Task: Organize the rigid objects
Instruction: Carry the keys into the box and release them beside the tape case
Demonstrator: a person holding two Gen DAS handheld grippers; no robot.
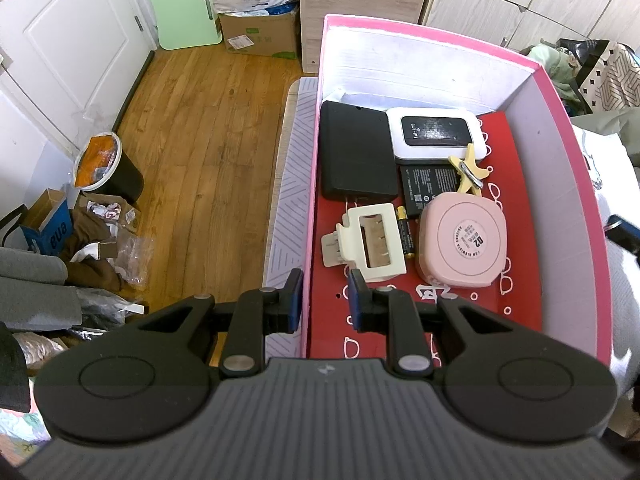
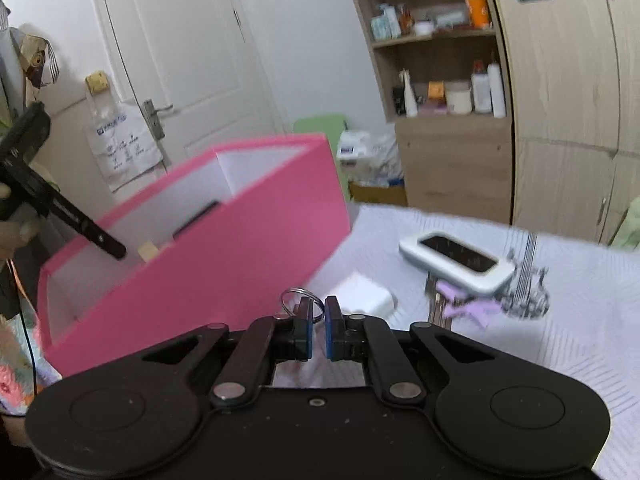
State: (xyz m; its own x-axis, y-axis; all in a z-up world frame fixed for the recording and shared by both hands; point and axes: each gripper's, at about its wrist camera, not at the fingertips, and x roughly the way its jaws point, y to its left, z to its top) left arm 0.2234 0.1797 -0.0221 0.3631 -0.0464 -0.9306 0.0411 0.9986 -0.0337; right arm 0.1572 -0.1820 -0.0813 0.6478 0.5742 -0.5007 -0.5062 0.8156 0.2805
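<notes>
Left claw (image 1: 325,300) is open and straddles the near-left wall of the pink box (image 1: 560,92), one finger outside and one inside, gripping nothing. Right claw (image 2: 317,320) is almost shut with the key ring (image 2: 298,289) at its tips. The ring stays sharp while the room is blurred, so I judge it held, though the contact itself is hidden.

Risks, biggest first:
- The box could tip or slide on the quilted cover (image 2: 580,320) if the left claw clamps and pulls its thin wall. It already looks tilted in the right view (may just be fisheye).
- The black pack (image 1: 356,152), pink case (image 1: 460,240) and cream hair clip (image 1: 376,240) crowd the red floor of the box. A careless drop would land on them, not on the free strip at the near end.
- The ring is thin and smooth, so a fast swing could let it twist out and fall outside the box.

View differences:
- The left wrist view alone shows the contents from above, including the Wi-Fi unit (image 1: 436,132), starfish clip (image 1: 468,172) and AA battery (image 1: 404,232).
- The right wrist view alone shows the key ring and what is still unsorted on the cover to the right: a second white device (image 2: 456,264), a purple clip (image 2: 468,308) and a white block (image 2: 360,300).
- The right wrist view also shows the left tool from outside, reaching into the box.
</notes>
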